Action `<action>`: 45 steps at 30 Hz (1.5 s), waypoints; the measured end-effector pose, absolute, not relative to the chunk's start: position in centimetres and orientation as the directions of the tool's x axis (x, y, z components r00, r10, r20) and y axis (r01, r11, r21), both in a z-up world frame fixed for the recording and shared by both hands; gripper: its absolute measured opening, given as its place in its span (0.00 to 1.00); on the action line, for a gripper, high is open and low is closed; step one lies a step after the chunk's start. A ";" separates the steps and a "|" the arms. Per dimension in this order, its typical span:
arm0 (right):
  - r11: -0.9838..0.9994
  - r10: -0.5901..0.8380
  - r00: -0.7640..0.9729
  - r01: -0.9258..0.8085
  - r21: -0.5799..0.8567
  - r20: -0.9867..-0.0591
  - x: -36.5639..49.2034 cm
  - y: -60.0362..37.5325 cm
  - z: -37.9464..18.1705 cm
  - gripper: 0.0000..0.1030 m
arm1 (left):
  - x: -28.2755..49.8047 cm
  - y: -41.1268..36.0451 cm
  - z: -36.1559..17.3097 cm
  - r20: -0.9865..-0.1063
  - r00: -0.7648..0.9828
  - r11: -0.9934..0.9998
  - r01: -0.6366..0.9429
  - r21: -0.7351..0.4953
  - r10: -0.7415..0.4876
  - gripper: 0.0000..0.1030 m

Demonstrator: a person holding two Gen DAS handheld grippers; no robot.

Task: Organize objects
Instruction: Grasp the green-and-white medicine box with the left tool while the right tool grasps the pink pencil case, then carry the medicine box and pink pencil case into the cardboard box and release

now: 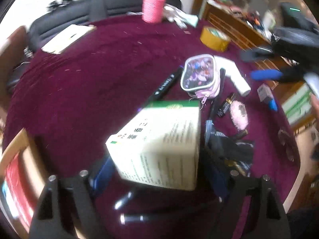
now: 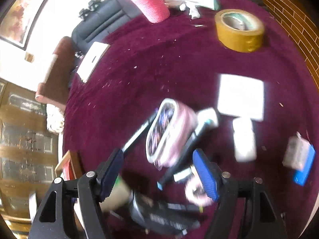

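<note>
left hand-held gripper clamped on a white-and-green box, held just above the maroon desk. right hand-held gripper spread wide, empty, over the pink pouch. tape roll and pink cup further back.

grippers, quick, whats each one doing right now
Left gripper: shut on the white and green box, lifted off the cloth.
Right gripper: open, holding nothing, above the pink pouch.
</note>
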State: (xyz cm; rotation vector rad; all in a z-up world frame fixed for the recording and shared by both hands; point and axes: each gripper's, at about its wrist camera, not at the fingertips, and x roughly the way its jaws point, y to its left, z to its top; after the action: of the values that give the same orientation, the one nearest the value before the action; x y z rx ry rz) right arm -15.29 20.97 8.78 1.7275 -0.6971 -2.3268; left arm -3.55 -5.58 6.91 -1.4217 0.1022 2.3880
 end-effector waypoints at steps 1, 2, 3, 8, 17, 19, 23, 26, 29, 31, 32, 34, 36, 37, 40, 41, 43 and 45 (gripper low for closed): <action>-0.875 -0.396 -0.303 -0.162 0.456 -0.867 -16.3 20.6 8.2 0.75 | -2.9 -6.2 7.4 -0.856 -0.443 -0.936 -0.329 -0.123 0.268 0.80; -0.874 -0.398 -0.296 -0.165 0.457 -0.868 -16.8 20.2 7.8 0.75 | -2.3 -6.2 7.7 -0.851 -0.453 -0.940 -0.320 -0.122 0.264 0.80; -0.893 -0.365 -0.277 -0.166 0.419 -0.889 -17.5 19.4 7.3 0.75 | -1.5 -6.7 8.2 -0.848 -0.461 -0.943 -0.308 -0.122 0.260 0.80; -0.919 -0.294 -0.223 -0.201 0.339 -0.930 -18.9 17.8 5.1 0.76 | -1.8 -8.7 7.6 -0.857 -0.453 -0.953 -0.275 -0.128 0.246 0.80; -0.955 -0.217 -0.127 -0.178 0.237 -0.968 -20.7 16.0 1.1 0.82 | -4.4 -9.0 6.5 -0.870 -0.408 -0.948 -0.263 -0.178 0.276 0.92; -0.962 -0.200 -0.128 -0.164 0.219 -0.972 -20.8 15.6 1.1 0.82 | -5.1 -8.5 5.7 -0.881 -0.393 -0.952 -0.255 -0.171 0.263 0.92; -0.972 -0.190 -0.197 -0.097 0.212 -0.962 -20.4 15.1 1.7 0.58 | -6.0 -8.0 4.1 -0.874 -0.386 -0.951 -0.213 -0.226 0.294 0.90; -0.959 -0.259 -0.208 -0.065 0.277 -0.943 -19.9 15.2 2.1 0.30 | -5.7 -7.9 4.9 -0.849 -0.430 -0.950 -0.196 -0.242 0.305 0.80; -0.952 -0.283 -0.254 -0.042 0.303 -0.925 -18.8 15.4 3.1 0.30 | -5.5 -8.5 5.3 -0.831 -0.451 -0.946 -0.162 -0.282 0.325 0.79; -0.943 -0.310 -0.277 -0.028 0.330 -0.909 -17.8 15.6 4.1 0.30 | -5.1 -8.9 5.9 -0.818 -0.469 -0.942 -0.142 -0.303 0.334 0.79; -0.938 -0.324 -0.284 -0.027 0.345 -0.902 -17.4 15.6 4.6 0.30 | -4.8 -9.1 6.3 -0.805 -0.482 -0.938 -0.140 -0.318 0.345 0.79; -0.926 -0.362 -0.296 0.008 0.377 -0.884 -16.3 15.2 5.8 0.30 | -4.0 -9.6 7.3 -0.786 -0.514 -0.937 -0.136 -0.322 0.345 0.80; -0.921 -0.381 -0.302 0.043 0.387 -0.874 -15.2 14.4 6.6 0.30 | -3.1 -10.0 8.4 -0.769 -0.540 -0.937 -0.133 -0.323 0.342 0.80; -0.911 -0.406 -0.303 0.067 0.406 -0.862 -14.5 13.6 7.1 0.30 | -2.7 -10.3 8.7 -0.763 -0.549 -0.937 -0.128 -0.326 0.341 0.80; -0.887 -0.461 -0.286 0.122 0.445 -0.840 -12.6 11.6 8.5 0.30 | -1.3 -11.6 9.9 -0.749 -0.573 -0.936 -0.104 -0.335 0.332 0.80; -0.882 -0.471 -0.282 0.134 0.452 -0.836 -12.6 11.1 8.8 0.30 | -0.7 -12.1 10.2 -0.744 -0.584 -0.937 -0.093 -0.337 0.325 0.80; -0.865 -0.501 -0.268 0.172 0.471 -0.823 -11.7 9.0 9.6 0.30 | 0.5 -13.4 10.8 -0.738 -0.602 -0.940 -0.065 -0.336 0.306 0.80; -0.850 -0.525 -0.256 0.208 0.484 -0.812 -11.3 7.1 10.1 0.31 | 1.7 -15.3 11.2 -0.732 -0.619 -0.939 -0.026 -0.344 0.285 0.80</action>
State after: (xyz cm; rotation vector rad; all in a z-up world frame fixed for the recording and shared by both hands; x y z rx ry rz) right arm -11.30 7.13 10.11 1.5449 -0.3858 -2.1396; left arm 1.70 -15.25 11.20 -1.2728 -0.4514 2.6407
